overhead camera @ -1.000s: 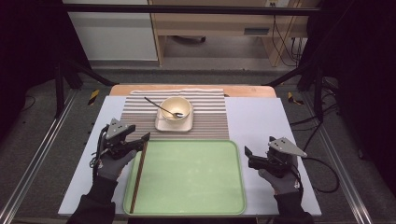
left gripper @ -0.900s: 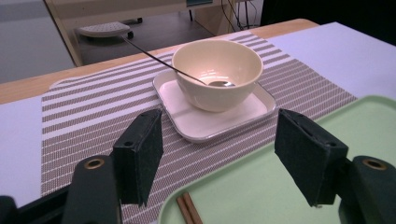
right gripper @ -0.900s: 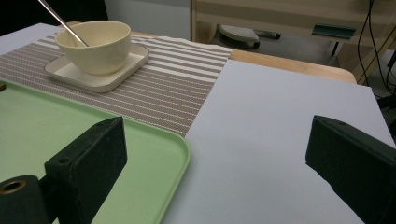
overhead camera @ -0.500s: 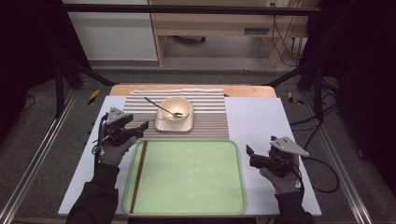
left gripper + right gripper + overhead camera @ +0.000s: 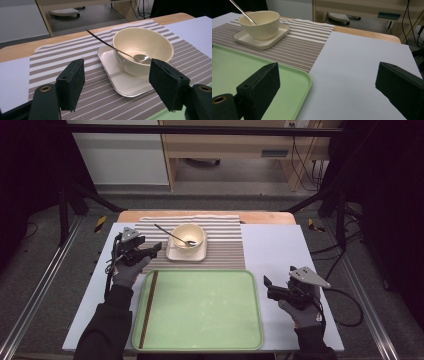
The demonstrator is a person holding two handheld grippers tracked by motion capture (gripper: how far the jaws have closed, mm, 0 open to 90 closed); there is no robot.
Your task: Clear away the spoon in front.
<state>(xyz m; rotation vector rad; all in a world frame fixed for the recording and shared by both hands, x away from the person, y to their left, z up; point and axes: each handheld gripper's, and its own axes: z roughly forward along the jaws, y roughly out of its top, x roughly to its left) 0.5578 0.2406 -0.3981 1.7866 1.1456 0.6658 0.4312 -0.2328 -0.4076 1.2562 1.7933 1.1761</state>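
Note:
A cream bowl (image 5: pixel 188 236) stands on a square cream plate (image 5: pixel 172 254) on a striped placemat (image 5: pixel 225 240), with a metal spoon (image 5: pixel 170 234) leaning in it. My left gripper (image 5: pixel 154 249) hovers just left of the plate and points at it. In the left gripper view its jaws (image 5: pixel 117 87) frame the bowl (image 5: pixel 142 47) and spoon (image 5: pixel 105 42). They have just been opening a little and hold nothing. My right gripper (image 5: pixel 266 287) rests open and holding nothing, right of the green tray (image 5: pixel 200 310).
A thin dark brown stick (image 5: pixel 149 307) lies along the tray's left side. The tray's near-right corner (image 5: pixel 304 77) is close to the right gripper (image 5: pixel 327 87). Bare white table surface (image 5: pixel 280 250) lies right of the placemat. A wooden strip (image 5: pixel 265 217) runs along the far edge.
My left gripper has moved away from the tray's left edge toward the far side, ending beside the plate. The brown stick stays on the tray. The right gripper has kept still.

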